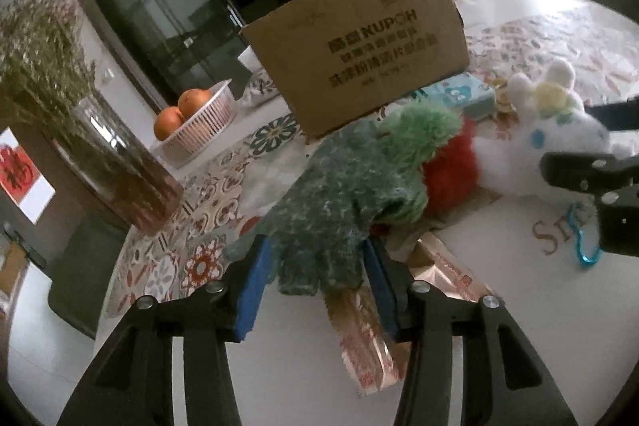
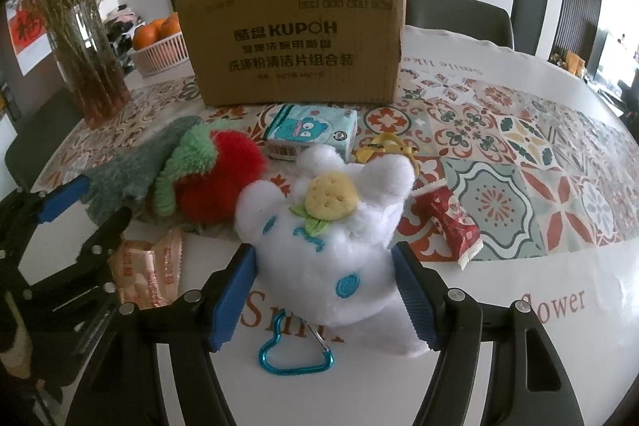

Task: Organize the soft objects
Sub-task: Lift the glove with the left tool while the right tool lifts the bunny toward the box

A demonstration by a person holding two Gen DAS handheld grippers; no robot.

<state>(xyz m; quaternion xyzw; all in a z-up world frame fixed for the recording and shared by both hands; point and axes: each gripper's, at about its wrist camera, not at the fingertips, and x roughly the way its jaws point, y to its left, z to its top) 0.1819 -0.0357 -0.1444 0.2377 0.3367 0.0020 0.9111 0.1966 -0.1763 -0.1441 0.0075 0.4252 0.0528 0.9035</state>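
The right tool (image 2: 323, 290) grips the white plush (image 2: 319, 246) in front of the cardboard box (image 2: 295, 42), while the left tool (image 1: 315, 286), pads apart, straddles the green glove (image 1: 335, 194)

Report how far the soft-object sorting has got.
Done: nothing visibly; the cardboard box interior is hidden. In hand: right gripper brackets the white plush; left gripper is around the green glove. Left: the red-and-green plush on the table.

Soft daylight, mild glare on the glossy white patterned tablecloth (image 2: 519, 306), fisheye-bent dark corners, left view slightly blurred
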